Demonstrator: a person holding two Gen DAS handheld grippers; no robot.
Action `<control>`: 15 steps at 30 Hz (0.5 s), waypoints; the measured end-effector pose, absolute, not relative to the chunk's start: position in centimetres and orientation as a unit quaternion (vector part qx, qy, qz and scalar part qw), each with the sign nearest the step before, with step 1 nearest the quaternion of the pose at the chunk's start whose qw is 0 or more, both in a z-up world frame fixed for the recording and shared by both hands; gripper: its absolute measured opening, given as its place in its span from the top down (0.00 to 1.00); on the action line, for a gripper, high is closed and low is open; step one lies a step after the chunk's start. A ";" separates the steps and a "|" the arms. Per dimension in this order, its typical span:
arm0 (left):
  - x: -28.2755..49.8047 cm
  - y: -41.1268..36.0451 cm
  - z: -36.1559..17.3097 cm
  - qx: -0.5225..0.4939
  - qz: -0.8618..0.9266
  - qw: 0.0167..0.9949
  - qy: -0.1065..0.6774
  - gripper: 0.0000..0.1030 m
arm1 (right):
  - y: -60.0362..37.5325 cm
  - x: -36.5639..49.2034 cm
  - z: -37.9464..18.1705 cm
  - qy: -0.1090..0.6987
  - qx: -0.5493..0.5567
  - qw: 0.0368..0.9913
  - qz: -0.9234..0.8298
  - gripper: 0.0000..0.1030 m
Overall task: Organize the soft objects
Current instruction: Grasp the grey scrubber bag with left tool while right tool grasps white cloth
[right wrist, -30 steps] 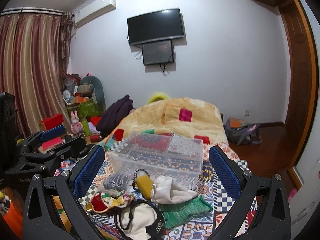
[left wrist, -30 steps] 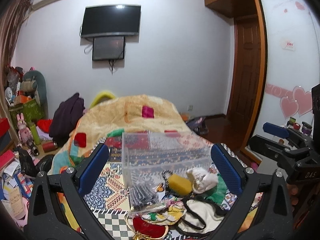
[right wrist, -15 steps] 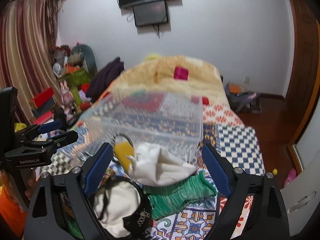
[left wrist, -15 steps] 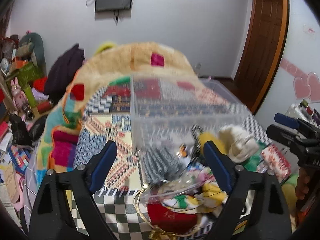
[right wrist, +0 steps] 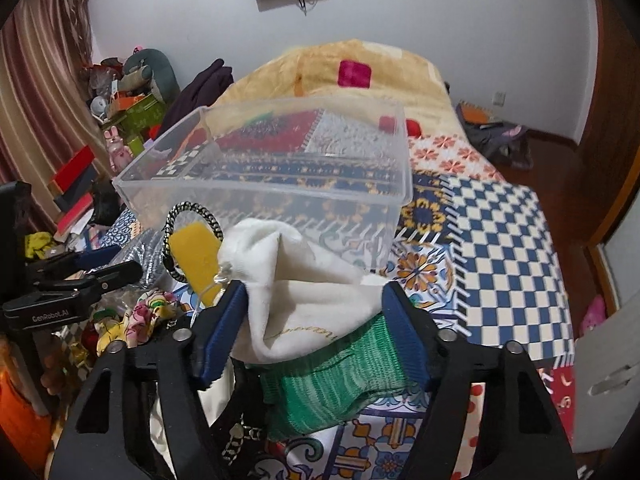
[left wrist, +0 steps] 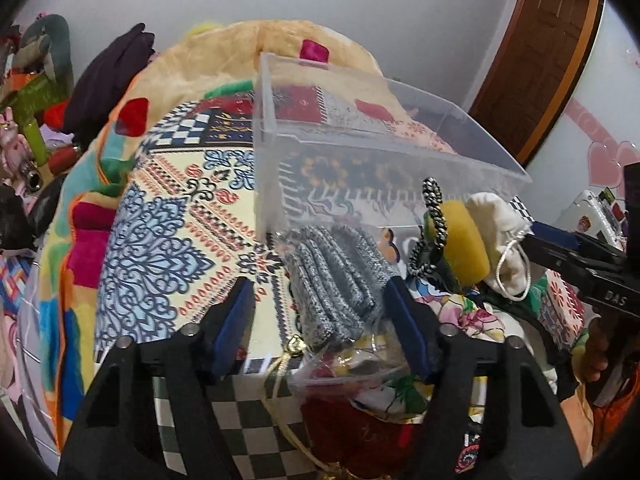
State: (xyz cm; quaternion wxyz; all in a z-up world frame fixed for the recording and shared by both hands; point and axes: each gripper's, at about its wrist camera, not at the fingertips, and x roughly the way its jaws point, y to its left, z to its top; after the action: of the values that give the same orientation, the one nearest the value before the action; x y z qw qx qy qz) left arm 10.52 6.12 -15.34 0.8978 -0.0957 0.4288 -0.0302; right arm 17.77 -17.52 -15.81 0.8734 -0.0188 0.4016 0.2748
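Observation:
A clear plastic bin (left wrist: 360,148) stands empty on the patterned bed; it also shows in the right wrist view (right wrist: 280,168). My left gripper (left wrist: 320,308) is open, its fingers on either side of a grey knitted item in a clear bag (left wrist: 340,276). My right gripper (right wrist: 316,308) is open around a white drawstring pouch (right wrist: 296,300) that lies on a green knitted cloth (right wrist: 336,384). A yellow soft roll (right wrist: 198,260) with a braided ring (right wrist: 188,216) lies beside the pouch. A floral cloth (left wrist: 468,320) and a red item (left wrist: 356,432) lie in the pile.
A patterned bedspread (right wrist: 500,248) covers the bed, with a yellow blanket (right wrist: 360,64) heaped behind the bin. Dark clothes (left wrist: 108,80), boxes and toys (right wrist: 132,92) crowd the left floor. A wooden door (left wrist: 540,52) stands right.
Both grippers have moved forward and down onto the pile. The left now straddles the grey bagged item, the right straddles the white pouch; both jaws have narrowed.

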 end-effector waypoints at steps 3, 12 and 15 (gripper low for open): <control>10.6 5.7 -15.5 -0.099 -0.045 0.896 0.430 0.54 | -17.6 17.9 -16.0 0.407 -0.010 0.866 0.290 0.49; 9.3 4.5 -14.5 -0.080 -0.046 0.903 0.419 0.77 | -17.0 17.4 -16.4 0.410 0.003 0.849 0.334 0.91; 8.5 4.5 -13.6 -0.078 -0.040 0.909 0.408 0.79 | -17.1 17.0 -15.7 0.397 0.009 0.855 0.334 0.93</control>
State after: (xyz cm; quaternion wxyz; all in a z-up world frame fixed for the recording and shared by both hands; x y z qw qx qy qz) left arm 8.53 4.47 -13.58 0.9090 -0.0781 0.4075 -0.0400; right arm 16.97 -17.15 -15.69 0.8549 0.0087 0.3969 0.3339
